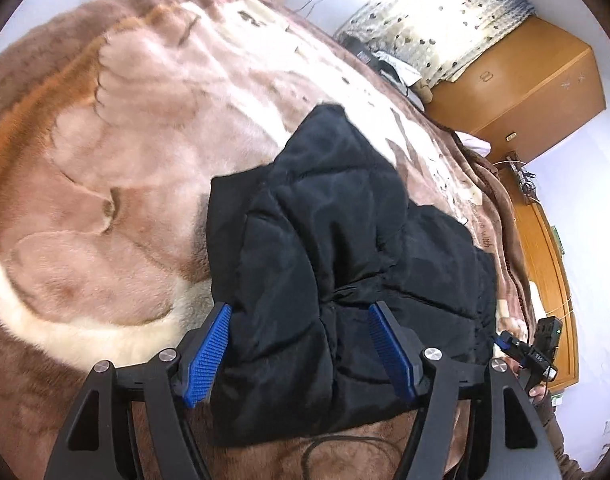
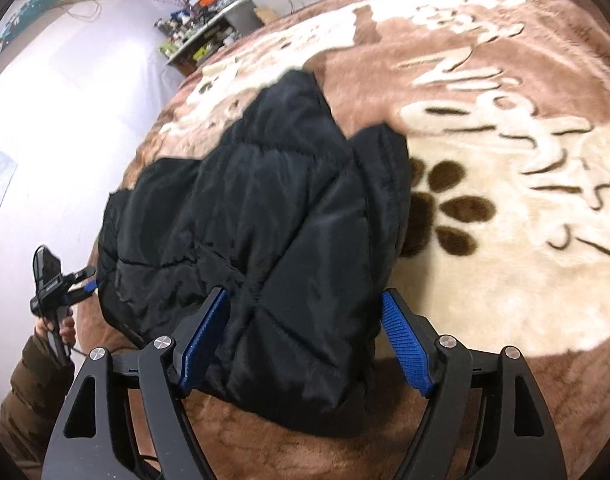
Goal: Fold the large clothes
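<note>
A black quilted jacket [image 1: 345,240] lies in a folded bundle on a plush brown and cream blanket [image 1: 125,140] that covers a bed. My left gripper [image 1: 301,308] hovers over the near left part of the bundle, open, with its blue pads [image 1: 209,352] apart from the fabric. The right gripper [image 2: 305,294] stands open over the near right part of the jacket [image 2: 265,220], pads wide and clear of the cloth. Each wrist view also catches the other gripper at the jacket's side edge: the right one [image 1: 505,340] and the left one [image 2: 85,280], held by a hand in a brown sleeve [image 2: 29,380].
The blanket [image 2: 505,240] bears cream lettering and a dark flower print to the right of the jacket. A wooden cabinet [image 1: 525,92] and a spotted cloth [image 1: 445,12] stand past the bed's far right. A cluttered shelf [image 2: 209,36] is by the white wall. A black cable [image 1: 325,444] runs below the jacket.
</note>
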The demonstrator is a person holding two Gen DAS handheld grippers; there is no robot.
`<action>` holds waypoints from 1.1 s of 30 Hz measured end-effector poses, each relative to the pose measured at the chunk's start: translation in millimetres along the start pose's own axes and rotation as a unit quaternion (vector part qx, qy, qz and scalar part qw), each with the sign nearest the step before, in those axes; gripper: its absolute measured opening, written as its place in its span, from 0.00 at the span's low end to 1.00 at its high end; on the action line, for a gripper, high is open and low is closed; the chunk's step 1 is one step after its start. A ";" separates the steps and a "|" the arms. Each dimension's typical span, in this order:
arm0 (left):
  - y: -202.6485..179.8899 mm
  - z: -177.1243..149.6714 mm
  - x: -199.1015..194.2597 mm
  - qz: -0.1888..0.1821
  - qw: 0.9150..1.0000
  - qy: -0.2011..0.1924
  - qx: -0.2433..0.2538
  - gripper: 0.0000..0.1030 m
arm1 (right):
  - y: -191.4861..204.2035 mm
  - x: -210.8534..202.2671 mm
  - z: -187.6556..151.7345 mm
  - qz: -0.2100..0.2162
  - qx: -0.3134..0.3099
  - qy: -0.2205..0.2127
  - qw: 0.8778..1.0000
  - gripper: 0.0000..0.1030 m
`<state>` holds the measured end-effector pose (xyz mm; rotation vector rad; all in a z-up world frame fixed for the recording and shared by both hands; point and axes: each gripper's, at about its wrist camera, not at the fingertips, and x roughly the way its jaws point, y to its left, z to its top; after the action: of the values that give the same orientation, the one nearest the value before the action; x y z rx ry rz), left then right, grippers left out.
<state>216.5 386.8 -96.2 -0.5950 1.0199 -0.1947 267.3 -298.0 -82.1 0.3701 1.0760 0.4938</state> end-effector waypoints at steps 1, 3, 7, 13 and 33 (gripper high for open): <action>-4.1 -2.5 -5.6 -0.001 1.000 -0.001 0.004 0.68 | 4.2 -5.6 -0.9 -0.001 -0.003 -0.007 1.000 0.75; -12.5 -11.1 -20.3 -0.001 1.000 -0.008 0.012 0.68 | 16.8 -17.1 -4.2 -0.014 -0.016 -0.019 1.000 0.75; -31.6 -28.9 -41.2 -0.020 0.999 -0.024 0.015 0.73 | 45.7 -37.4 -17.2 -0.030 -0.044 -0.046 0.998 0.75; -67.5 -70.0 -57.4 0.027 0.999 -0.043 0.008 0.74 | 76.7 -49.9 -48.5 -0.061 -0.049 -0.066 0.995 0.75; -190.6 -200.9 -55.2 0.197 0.968 -0.100 0.117 0.81 | 160.5 -67.3 -153.7 -0.165 -0.108 -0.120 0.973 0.75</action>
<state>40.4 177.3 -27.1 -0.1845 0.8839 0.0939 70.6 -194.0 -15.9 0.0522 0.8188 0.2566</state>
